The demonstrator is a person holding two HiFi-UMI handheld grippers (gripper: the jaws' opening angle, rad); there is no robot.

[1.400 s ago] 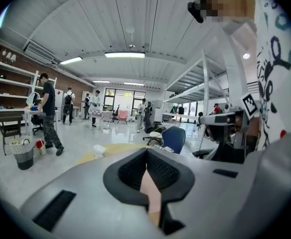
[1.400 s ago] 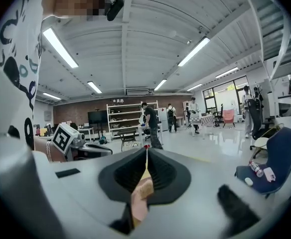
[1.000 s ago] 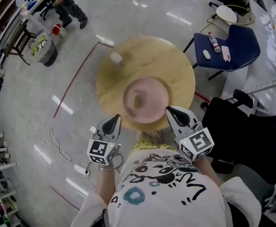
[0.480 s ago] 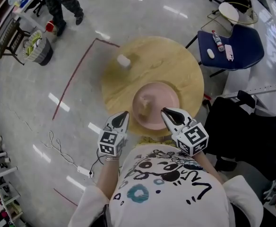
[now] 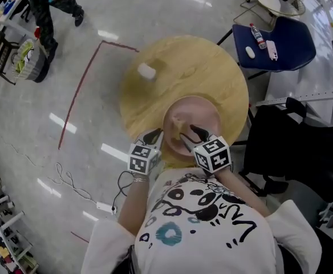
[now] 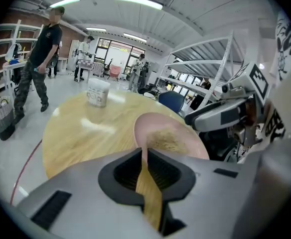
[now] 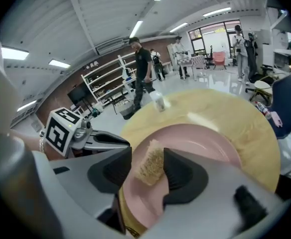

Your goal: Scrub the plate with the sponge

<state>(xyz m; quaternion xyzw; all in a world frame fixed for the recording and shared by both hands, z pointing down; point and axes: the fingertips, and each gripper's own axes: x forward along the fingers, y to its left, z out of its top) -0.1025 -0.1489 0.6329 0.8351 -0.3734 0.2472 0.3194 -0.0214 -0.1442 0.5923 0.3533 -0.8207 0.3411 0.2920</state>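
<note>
The right gripper point(image 7: 148, 152) had just been opening its fingers point(image 7: 183, 176). They stood wide with the tan rectangular sponge point(image 7: 151, 167) between them, not yet pressed, apparently ready to take it for scrubbing. The sponge lay on the round pink plate point(image 5: 205, 108), ahead of the left gripper point(image 6: 144, 152). That gripper's fingers point(image 6: 120, 171) were drawn together on nothing at the plate's near rim, probably to steady it on the round wooden surface point(image 5: 183, 67).
</note>
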